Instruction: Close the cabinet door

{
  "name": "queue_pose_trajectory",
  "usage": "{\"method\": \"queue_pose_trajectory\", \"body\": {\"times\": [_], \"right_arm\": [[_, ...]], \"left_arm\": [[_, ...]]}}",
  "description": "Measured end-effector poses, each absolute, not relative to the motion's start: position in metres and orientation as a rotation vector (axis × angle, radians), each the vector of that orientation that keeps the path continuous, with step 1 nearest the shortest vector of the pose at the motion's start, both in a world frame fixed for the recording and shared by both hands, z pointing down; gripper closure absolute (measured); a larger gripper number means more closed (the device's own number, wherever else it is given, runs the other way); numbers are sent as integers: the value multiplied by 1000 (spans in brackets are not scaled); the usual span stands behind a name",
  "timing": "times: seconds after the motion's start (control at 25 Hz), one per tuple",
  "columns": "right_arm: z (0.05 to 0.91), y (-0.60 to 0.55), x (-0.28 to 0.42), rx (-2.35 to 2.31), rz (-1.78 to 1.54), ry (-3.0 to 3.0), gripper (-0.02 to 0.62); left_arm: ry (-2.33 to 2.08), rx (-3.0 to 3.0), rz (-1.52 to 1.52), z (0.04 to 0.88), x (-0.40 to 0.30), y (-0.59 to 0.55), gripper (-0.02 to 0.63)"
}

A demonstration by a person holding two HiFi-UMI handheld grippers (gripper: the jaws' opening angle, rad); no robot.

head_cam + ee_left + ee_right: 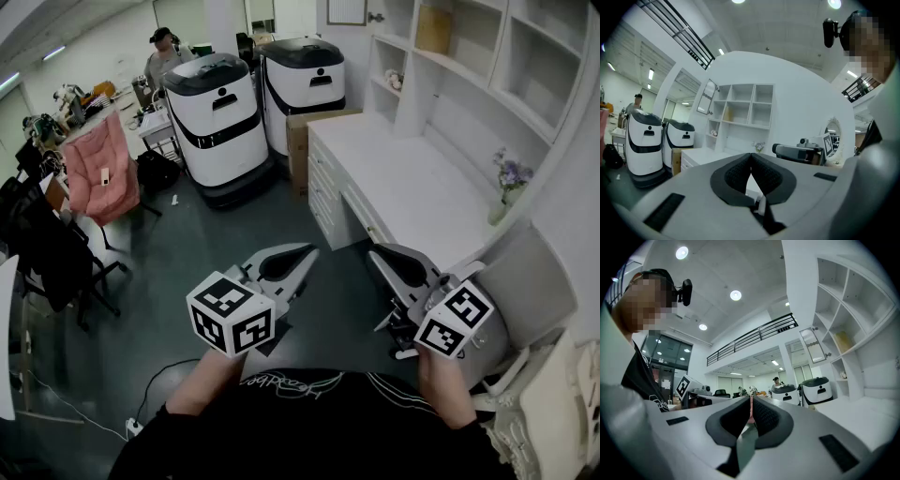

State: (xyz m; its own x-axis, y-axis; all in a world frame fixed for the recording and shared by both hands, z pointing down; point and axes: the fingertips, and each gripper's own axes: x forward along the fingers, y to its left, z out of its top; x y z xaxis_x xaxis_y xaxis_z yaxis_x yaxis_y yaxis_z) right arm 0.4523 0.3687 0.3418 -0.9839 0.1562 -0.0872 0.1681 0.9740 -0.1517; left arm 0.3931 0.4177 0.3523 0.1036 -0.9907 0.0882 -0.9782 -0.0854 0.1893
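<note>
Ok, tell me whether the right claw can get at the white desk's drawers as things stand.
Probably yes. The right claw is shut and empty, and nothing shows between it and the drawers just ahead. It is not touching them yet, so it would have to move forward.

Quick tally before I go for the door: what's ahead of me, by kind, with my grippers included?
Grippers: 2, the left gripper and the right gripper, both shut and empty
White-and-black machines: 2
Cardboard box on the floor: 1
Flower vase on the desk: 1
Pink jacket on a chair: 1
Total: 7
</note>
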Motion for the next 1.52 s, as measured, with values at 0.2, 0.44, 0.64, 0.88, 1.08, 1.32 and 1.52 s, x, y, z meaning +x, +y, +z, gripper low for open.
{"method": "queue_pose_trajectory", "body": {"times": [0.2, 0.44, 0.64, 0.88, 1.08, 1.32, 1.52], "right_arm": [[349, 364, 447, 272, -269, 3043, 549], [366, 344, 414, 266, -356, 3046, 549], [379, 318, 365, 283, -387, 3055, 548], [395, 254, 271, 258, -422, 3092, 548], [411, 194, 167, 256, -493, 3150, 548], [401, 121, 43, 189, -522, 3135, 548], [389, 74, -23, 157, -441, 3156, 548]], "left_arm": [[-1978, 2165, -79, 357, 391, 412, 586], [-1981, 2129, -95, 371, 360, 401, 586], [-1985, 2101, -108, 386, 309, 377, 586], [-1947, 2096, -134, 398, 213, 311, 586], [-1906, 2029, -176, 418, 105, 254, 586], [-1887, 2005, -178, 425, -29, 198, 586], [-1842, 2038, -210, 430, -85, 140, 586]]}}
